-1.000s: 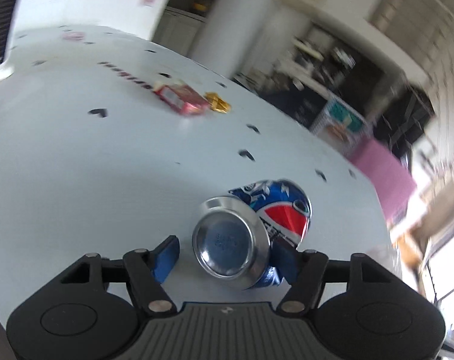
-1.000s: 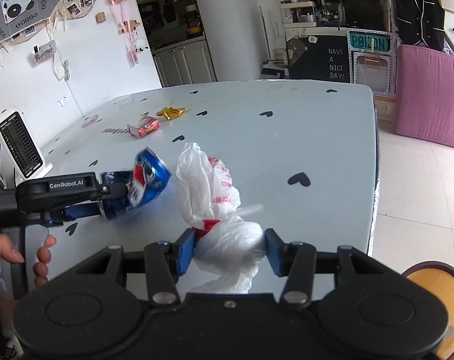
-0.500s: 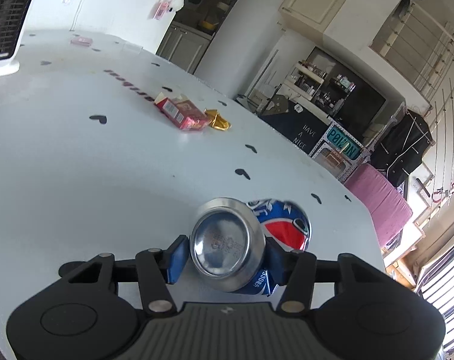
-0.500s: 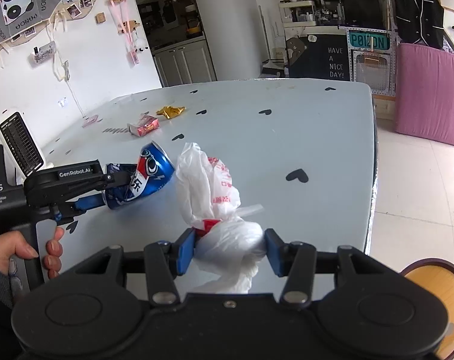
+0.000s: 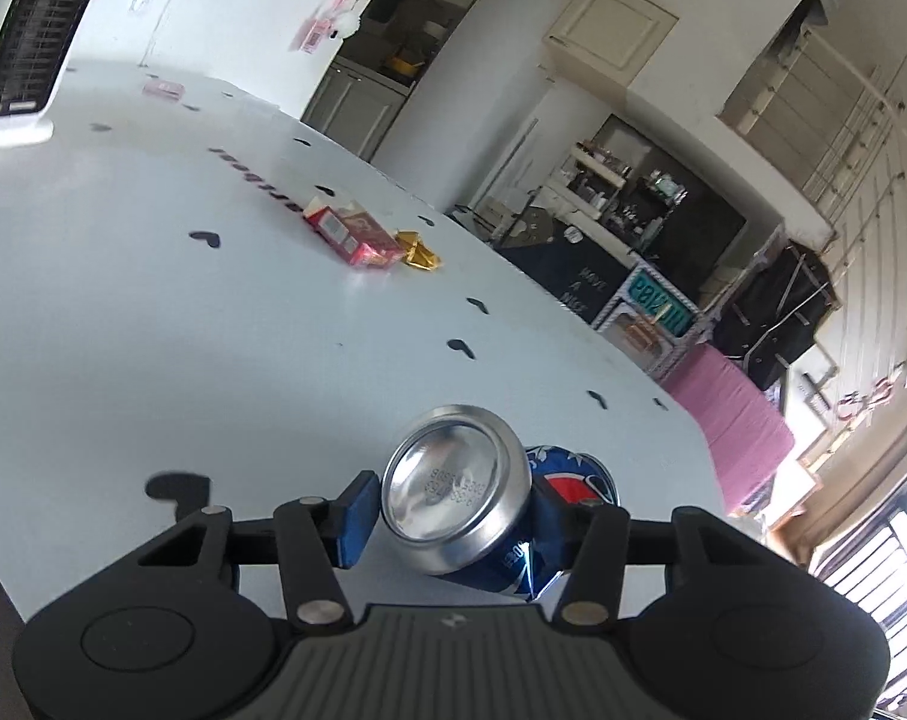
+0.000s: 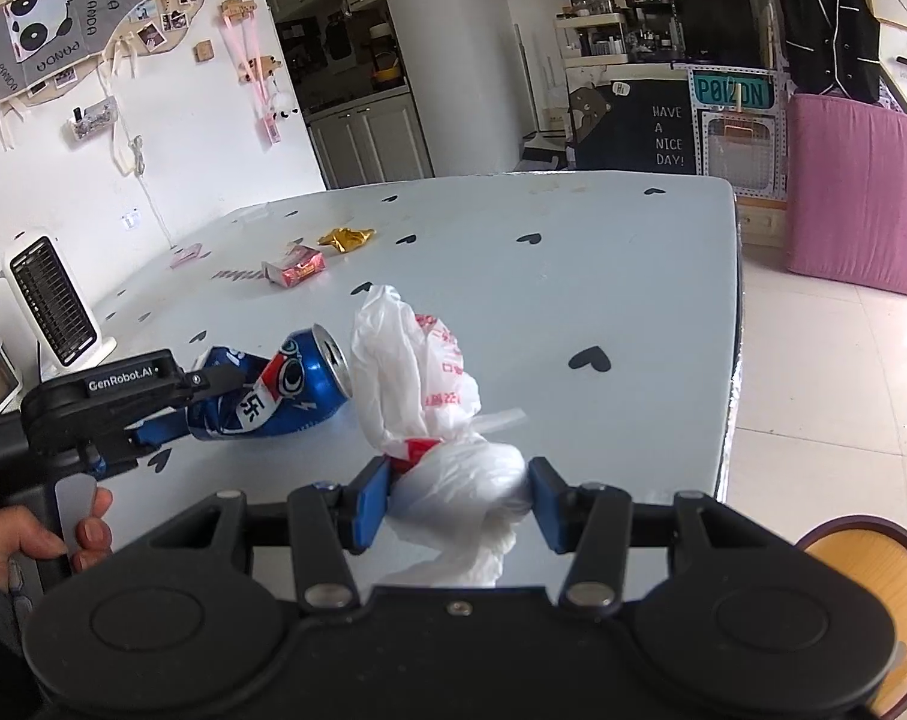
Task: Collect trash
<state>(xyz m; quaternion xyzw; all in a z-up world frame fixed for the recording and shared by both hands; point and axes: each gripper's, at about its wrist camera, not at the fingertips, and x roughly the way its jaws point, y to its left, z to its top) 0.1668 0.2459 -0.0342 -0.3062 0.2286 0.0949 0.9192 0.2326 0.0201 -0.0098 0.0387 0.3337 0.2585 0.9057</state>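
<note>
Now the left claw clamps the crushed can; right claw grips the plastic bag.

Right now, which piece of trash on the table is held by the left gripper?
The blue can, clamped in the left gripper; the red box and gold wrapper lie untouched.

The Pepsi can is thin metal: its bare base is brushed silver with a soft shine, its printed blue wall glossy and dented. The plastic bag is thin, crinkled white film, slightly translucent. The table has a smooth, pale, faintly glossy top with matt black heart prints. At eleven o'clock from the can, the small red box looks like glossy printed card, and the gold wrapper beside it is probably crumpled foil. Both the left gripper and right gripper are matt black plastic with smooth blue pads.
</note>
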